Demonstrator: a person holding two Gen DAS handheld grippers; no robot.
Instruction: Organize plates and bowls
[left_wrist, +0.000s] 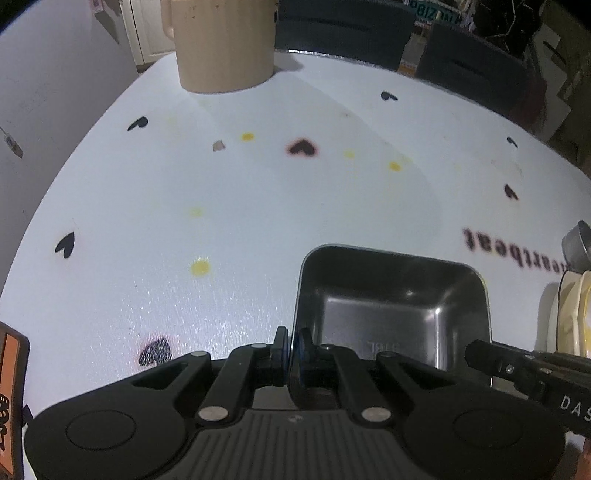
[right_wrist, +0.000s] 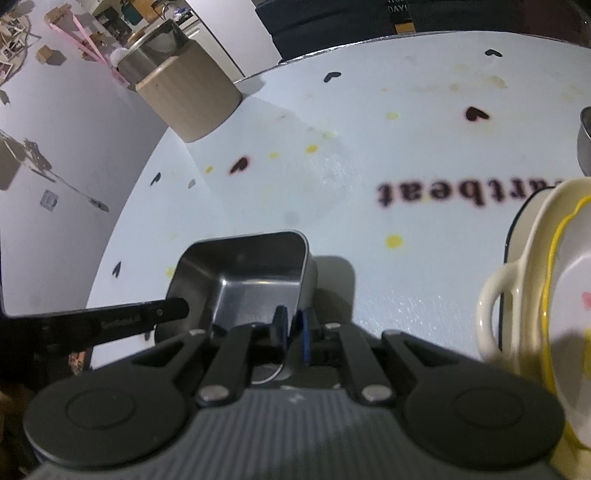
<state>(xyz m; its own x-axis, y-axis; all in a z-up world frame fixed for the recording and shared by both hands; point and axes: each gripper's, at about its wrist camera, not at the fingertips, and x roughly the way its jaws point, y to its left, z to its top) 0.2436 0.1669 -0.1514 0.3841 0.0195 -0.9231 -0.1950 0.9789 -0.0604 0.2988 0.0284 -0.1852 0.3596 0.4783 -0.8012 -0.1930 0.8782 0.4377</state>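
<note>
Left view: the left claw (left_wrist: 291, 345) pinches the tin's (left_wrist: 391, 306) left wall, at 6 o'clock on the table (left_wrist: 258, 221).

Right view: the right claw (right_wrist: 291, 330) pinches its right wall. Uneven lifting could tip the tin (right_wrist: 251, 273) into the plates (right_wrist: 546, 280) at 3 o'clock.

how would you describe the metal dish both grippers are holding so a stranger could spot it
On the white table printed with black hearts, look at the near edge, left of the stacked cream dishes. The square steel tray sits there, each hand-held gripper clamped on its rim. It alone is dark, shiny metal with rounded corners.
</note>
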